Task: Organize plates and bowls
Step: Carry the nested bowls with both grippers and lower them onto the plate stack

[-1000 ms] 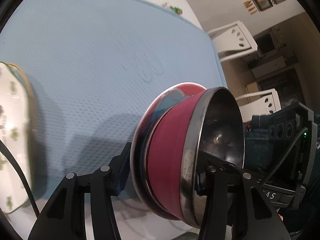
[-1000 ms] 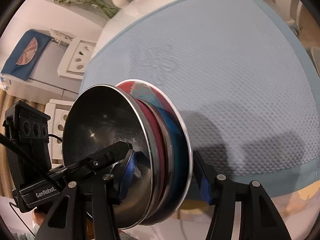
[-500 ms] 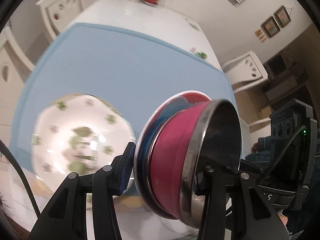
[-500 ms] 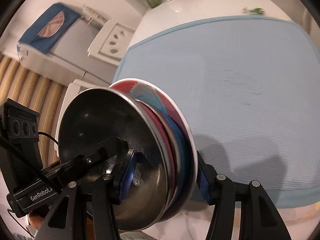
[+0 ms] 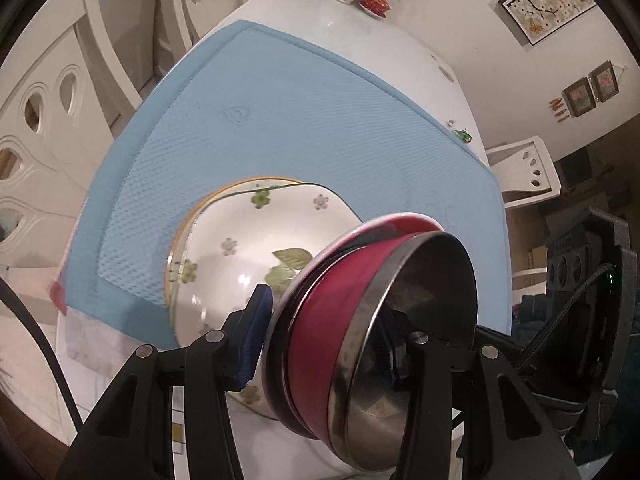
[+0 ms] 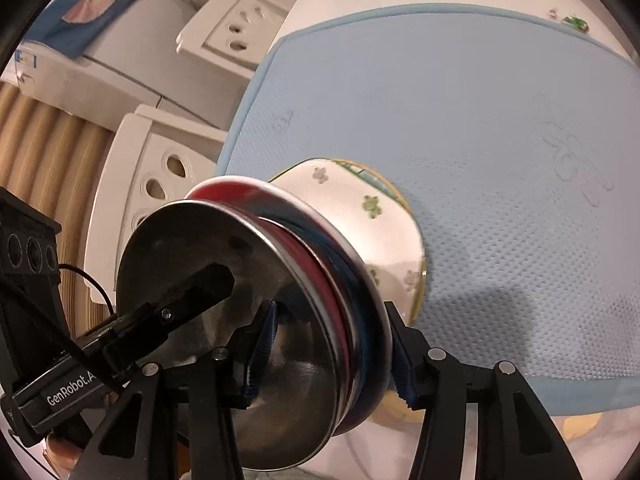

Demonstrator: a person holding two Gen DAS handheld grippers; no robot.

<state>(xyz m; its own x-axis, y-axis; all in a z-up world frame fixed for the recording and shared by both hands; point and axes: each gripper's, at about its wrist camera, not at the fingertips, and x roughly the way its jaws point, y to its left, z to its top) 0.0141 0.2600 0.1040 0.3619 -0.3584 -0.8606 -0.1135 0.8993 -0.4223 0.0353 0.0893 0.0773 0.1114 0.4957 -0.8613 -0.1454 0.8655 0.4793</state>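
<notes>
Both grippers clamp one stack from opposite sides: a steel bowl with a pink outside [image 5: 404, 344] nested on a red and blue plate [image 5: 384, 226]. My left gripper [image 5: 324, 344] is shut on the stack's rim. My right gripper [image 6: 328, 356] is shut on the same stack [image 6: 240, 320]. The stack is tilted and hangs just over a white floral bowl [image 5: 248, 264] that sits on a yellow-rimmed plate [image 5: 240, 186] on the blue mat [image 5: 304, 120]. The floral bowl also shows in the right wrist view [image 6: 360, 208].
The blue mat [image 6: 480, 120] covers a white table [image 5: 360, 32]. White chairs stand at the left [image 5: 48, 92] and far right [image 5: 524, 172]. A vase and a small red dish [image 5: 376, 2] sit at the table's far end.
Both grippers have carried the stack to the floral bowl, which has come from the left edge to right under the stack. The grips are unchanged.
</notes>
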